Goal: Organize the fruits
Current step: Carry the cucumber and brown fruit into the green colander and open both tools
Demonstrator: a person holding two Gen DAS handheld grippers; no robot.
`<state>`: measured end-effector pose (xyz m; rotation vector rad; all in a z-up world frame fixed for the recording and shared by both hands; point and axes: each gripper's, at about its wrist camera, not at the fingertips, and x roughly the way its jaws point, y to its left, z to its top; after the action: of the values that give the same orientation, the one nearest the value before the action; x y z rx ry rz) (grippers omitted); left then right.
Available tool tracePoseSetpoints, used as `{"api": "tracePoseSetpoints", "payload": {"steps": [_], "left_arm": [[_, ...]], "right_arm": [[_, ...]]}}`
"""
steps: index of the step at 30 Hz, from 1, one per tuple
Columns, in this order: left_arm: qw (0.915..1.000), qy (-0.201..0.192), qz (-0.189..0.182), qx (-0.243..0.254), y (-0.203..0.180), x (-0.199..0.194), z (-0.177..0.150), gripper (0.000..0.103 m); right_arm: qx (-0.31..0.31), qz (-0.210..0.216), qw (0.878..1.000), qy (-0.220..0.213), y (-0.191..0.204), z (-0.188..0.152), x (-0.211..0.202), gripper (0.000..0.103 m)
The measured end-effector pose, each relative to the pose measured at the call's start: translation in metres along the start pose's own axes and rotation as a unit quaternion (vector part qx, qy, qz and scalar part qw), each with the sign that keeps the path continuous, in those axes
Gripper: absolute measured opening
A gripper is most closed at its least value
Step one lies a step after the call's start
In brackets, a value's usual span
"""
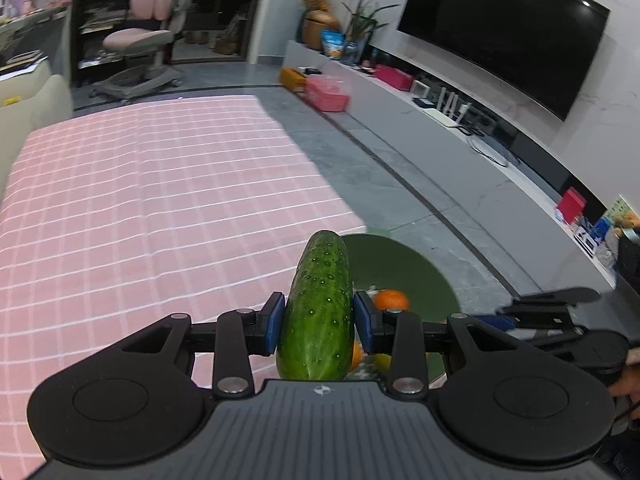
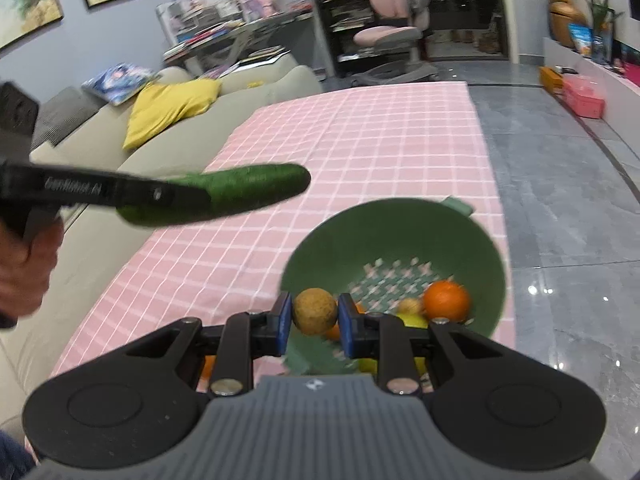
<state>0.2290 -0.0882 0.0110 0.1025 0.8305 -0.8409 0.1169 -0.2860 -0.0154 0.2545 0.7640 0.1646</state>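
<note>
My left gripper (image 1: 319, 318) is shut on a green cucumber (image 1: 318, 308) and holds it in the air above the near edge of a green colander bowl (image 1: 416, 268). The same cucumber (image 2: 224, 200) shows at the left of the right wrist view, above the table. My right gripper (image 2: 315, 314) is shut on a round brown fruit (image 2: 315, 311) just above the bowl's (image 2: 360, 236) near rim. An orange (image 2: 446, 301) and yellowish fruits lie in the bowl; the orange (image 1: 391, 300) also shows in the left wrist view.
The bowl stands at the near right corner of a table with a pink checked cloth (image 2: 360, 140). A beige sofa (image 2: 100, 152) with a yellow cushion runs along the table's left side. Grey tiled floor (image 2: 560, 200) lies to the right, with a TV bench (image 1: 460, 120) beyond.
</note>
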Motion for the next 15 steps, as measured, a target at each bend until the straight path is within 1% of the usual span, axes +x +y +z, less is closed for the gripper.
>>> {"api": "tracePoseSetpoints", "payload": {"steps": [2, 7, 11, 15], "left_arm": [[1.0000, 0.000, 0.002, 0.008, -0.008, 0.012, 0.001, 0.042], [1.0000, 0.001, 0.004, 0.007, -0.019, 0.038, 0.002, 0.042], [0.9999, 0.006, 0.006, 0.010, -0.022, 0.047, -0.001, 0.042], [0.9996, 0.009, 0.017, 0.023, -0.027, 0.056, -0.008, 0.042]], "right_arm": [[0.006, -0.007, 1.000, -0.001, -0.008, 0.005, 0.003, 0.021], [0.011, -0.023, 1.000, 0.003, -0.025, 0.017, 0.020, 0.021], [0.018, -0.033, 0.999, 0.012, -0.038, 0.021, 0.036, 0.021], [0.027, -0.038, 0.999, 0.020, -0.049, 0.024, 0.049, 0.021]]}}
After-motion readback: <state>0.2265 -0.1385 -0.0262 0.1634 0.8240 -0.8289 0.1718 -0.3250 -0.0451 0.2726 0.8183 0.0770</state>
